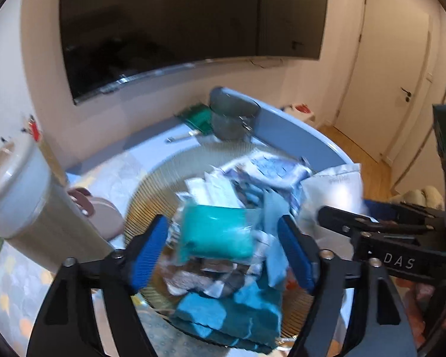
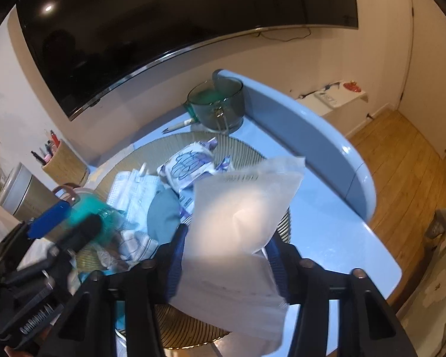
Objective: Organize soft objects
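Observation:
A pile of soft items lies on a round ribbed gold tray point(image 1: 151, 190) point(image 2: 252, 151): tissue packs, cloths and blue-green sponges point(image 1: 232, 318). My left gripper point(image 1: 226, 250) is shut on a teal packet in clear wrap point(image 1: 217, 232), held over the pile. My right gripper point(image 2: 226, 250) is shut on a white translucent plastic bag point(image 2: 240, 205), lifted above the tray's right side; the bag also shows in the left wrist view point(image 1: 333, 190). A tissue pack with purple print point(image 2: 190, 163) lies at the pile's far side.
A light blue table point(image 2: 327, 226) with a raised back edge holds a glass mug point(image 2: 220, 104), a pen point(image 2: 178, 125), a metal canister point(image 1: 23, 196), a woven pen holder point(image 2: 65, 163) and a pink lidded container point(image 1: 101, 211). A dark TV hangs behind. Wooden floor lies to the right.

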`<move>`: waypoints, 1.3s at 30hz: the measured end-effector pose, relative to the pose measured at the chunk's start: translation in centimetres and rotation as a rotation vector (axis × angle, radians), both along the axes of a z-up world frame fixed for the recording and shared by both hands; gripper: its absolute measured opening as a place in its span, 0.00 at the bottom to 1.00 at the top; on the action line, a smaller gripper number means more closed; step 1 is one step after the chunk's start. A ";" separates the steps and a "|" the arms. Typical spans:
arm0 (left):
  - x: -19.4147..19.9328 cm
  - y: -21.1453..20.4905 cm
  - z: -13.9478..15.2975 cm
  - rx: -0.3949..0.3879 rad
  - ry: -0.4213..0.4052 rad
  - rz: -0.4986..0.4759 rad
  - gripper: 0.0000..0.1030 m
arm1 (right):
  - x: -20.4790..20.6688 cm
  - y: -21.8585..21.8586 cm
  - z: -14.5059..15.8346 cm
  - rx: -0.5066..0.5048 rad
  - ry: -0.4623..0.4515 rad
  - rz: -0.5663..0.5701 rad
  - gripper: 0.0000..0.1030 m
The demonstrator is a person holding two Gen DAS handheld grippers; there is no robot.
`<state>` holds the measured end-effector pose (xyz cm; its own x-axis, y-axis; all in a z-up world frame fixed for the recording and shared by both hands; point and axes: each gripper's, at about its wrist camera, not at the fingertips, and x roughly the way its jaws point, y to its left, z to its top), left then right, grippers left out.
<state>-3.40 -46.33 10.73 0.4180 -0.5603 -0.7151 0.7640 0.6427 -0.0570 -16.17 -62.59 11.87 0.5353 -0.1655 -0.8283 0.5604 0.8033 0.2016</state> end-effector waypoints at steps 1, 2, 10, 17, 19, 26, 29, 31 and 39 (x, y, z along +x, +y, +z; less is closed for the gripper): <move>-0.2 0.0 0.0 0.008 0.001 -0.008 0.74 | 0.1 -0.2 -0.3 0.008 -0.005 0.003 0.67; -0.5 0.0 -0.1 0.026 -0.007 -0.009 0.74 | -0.1 -0.2 -0.2 0.010 -0.018 0.000 0.69; -4.1 3.3 1.5 0.054 -0.068 -0.073 0.74 | -1.2 1.4 1.5 -0.008 -0.055 0.006 0.69; -6.1 12.7 5.2 -0.064 -0.084 -0.015 0.74 | -3.5 7.8 4.3 -0.018 -0.119 0.102 0.69; -6.4 16.1 6.1 -0.092 -0.105 0.038 0.74 | -3.9 10.5 5.2 -0.043 -0.134 0.140 0.69; -7.4 27.8 7.8 -0.117 -0.200 0.264 0.74 | -2.6 20.5 7.1 -0.113 -0.160 0.310 0.70; -7.5 32.5 8.3 -0.123 -0.236 0.364 0.74 | -1.3 25.1 7.6 -0.151 -0.162 0.370 0.70; -7.5 35.6 8.4 -0.132 -0.240 0.426 0.80 | -0.3 27.9 7.8 -0.142 -0.176 0.418 0.71; -6.4 44.5 6.5 -0.175 -0.221 0.616 0.82 | 2.9 36.8 6.7 -0.199 -0.223 0.501 0.76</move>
<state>-9.77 -1.83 17.28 0.8242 -0.2726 -0.4964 0.2669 0.9600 -0.0841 -13.22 -25.78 18.55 0.7462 0.0115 -0.6657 0.0641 0.9940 0.0890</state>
